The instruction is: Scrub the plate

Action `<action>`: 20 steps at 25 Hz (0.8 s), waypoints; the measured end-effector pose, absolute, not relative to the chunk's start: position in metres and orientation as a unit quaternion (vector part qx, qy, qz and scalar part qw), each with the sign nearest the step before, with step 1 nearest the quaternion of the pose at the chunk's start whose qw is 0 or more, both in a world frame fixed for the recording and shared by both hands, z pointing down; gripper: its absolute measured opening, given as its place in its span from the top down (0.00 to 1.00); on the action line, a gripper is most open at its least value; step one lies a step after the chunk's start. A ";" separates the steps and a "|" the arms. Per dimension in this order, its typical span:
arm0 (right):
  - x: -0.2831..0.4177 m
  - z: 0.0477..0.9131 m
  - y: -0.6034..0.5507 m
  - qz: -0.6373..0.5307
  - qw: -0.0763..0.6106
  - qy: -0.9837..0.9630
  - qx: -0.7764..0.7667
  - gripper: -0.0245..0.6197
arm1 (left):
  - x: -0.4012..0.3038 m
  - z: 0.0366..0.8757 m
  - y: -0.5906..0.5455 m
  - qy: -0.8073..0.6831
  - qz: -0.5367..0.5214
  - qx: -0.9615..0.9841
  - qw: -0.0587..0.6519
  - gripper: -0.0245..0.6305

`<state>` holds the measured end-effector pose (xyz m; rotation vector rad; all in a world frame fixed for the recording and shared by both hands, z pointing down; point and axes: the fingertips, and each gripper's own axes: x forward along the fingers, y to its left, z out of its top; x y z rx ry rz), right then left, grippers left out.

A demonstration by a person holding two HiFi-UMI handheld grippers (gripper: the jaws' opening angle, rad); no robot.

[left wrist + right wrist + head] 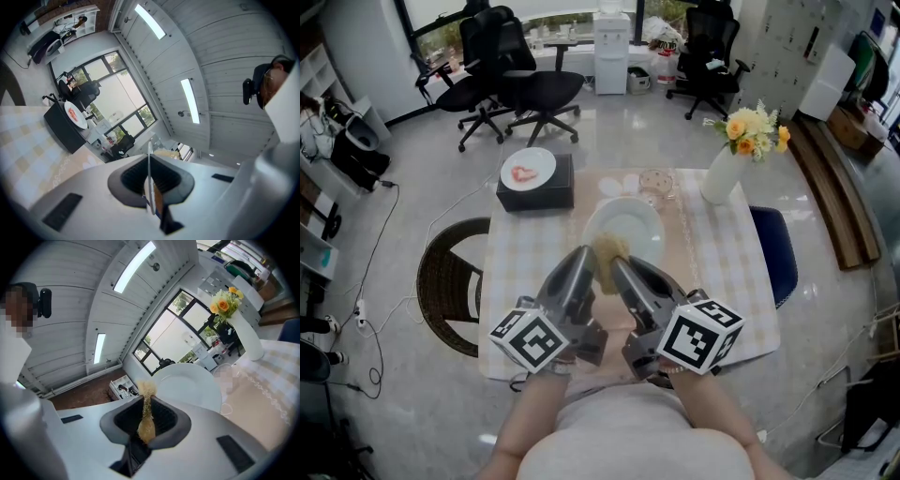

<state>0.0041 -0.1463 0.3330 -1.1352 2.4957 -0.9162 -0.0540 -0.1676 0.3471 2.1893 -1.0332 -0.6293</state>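
A white plate (630, 227) is held above the table, and my left gripper (585, 261) is shut on its near rim. In the left gripper view the plate (149, 174) shows edge-on as a thin white line between the jaws of the left gripper (150, 187). My right gripper (615, 268) is shut on a straw-coloured fibrous scrubber (609, 250), which lies against the plate's near left part. In the right gripper view the scrubber (146, 414) stands up out of the right gripper (147, 425), with the plate's face (192, 387) just behind it.
The table (727, 281) has a checked cloth. On it stand a black box (534, 195) bearing a plate of red food (528, 170), a glass (656, 184) and a white vase of flowers (724, 173). A wicker chair (448, 281) is at left, a blue chair (774, 251) at right.
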 end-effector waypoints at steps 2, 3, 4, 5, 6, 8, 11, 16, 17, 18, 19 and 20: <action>0.001 0.335 -0.147 -0.308 0.119 0.859 -0.392 0.89 | -0.055 0.348 -0.168 -0.393 -0.239 0.830 0.316 0.93; 0.001 0.336 -0.148 -0.302 0.113 0.860 -0.395 0.89 | -0.055 0.348 -0.169 -0.393 -0.240 0.829 0.317 0.93; 0.001 0.338 -0.149 -0.295 0.105 0.861 -0.399 0.89 | -0.055 0.349 -0.168 -0.393 -0.240 0.829 0.318 0.93; 0.001 0.339 -0.149 -0.288 0.097 0.863 -0.403 0.89 | -0.055 0.349 -0.168 -0.393 -0.240 0.829 0.318 0.93; 0.001 0.340 -0.149 -0.281 0.090 0.865 -0.406 0.89 | -0.054 0.349 -0.168 -0.394 -0.239 0.828 0.319 0.93; 0.002 0.342 -0.149 -0.267 0.075 0.868 -0.412 0.89 | -0.054 0.350 -0.168 -0.395 -0.238 0.827 0.321 0.93; 0.005 0.346 -0.148 -0.242 0.052 0.871 -0.425 0.89 | -0.054 0.351 -0.167 -0.395 -0.238 0.827 0.321 0.93; 0.014 0.350 -0.149 -0.213 0.027 0.868 -0.448 0.89 | -0.054 0.351 -0.168 -0.394 -0.240 0.827 0.321 0.93; 0.016 0.351 -0.150 -0.208 0.022 0.867 -0.452 0.89 | -0.054 0.351 -0.168 -0.394 -0.240 0.827 0.321 0.93; 0.018 0.352 -0.150 -0.203 0.017 0.866 -0.456 0.89 | -0.054 0.351 -0.168 -0.394 -0.240 0.827 0.322 0.93; 0.021 0.353 -0.150 -0.198 0.013 0.865 -0.460 0.89 | -0.054 0.351 -0.168 -0.394 -0.240 0.827 0.322 0.93; 0.024 0.354 -0.151 -0.195 0.009 0.864 -0.464 0.89 | -0.054 0.351 -0.168 -0.393 -0.240 0.827 0.322 0.93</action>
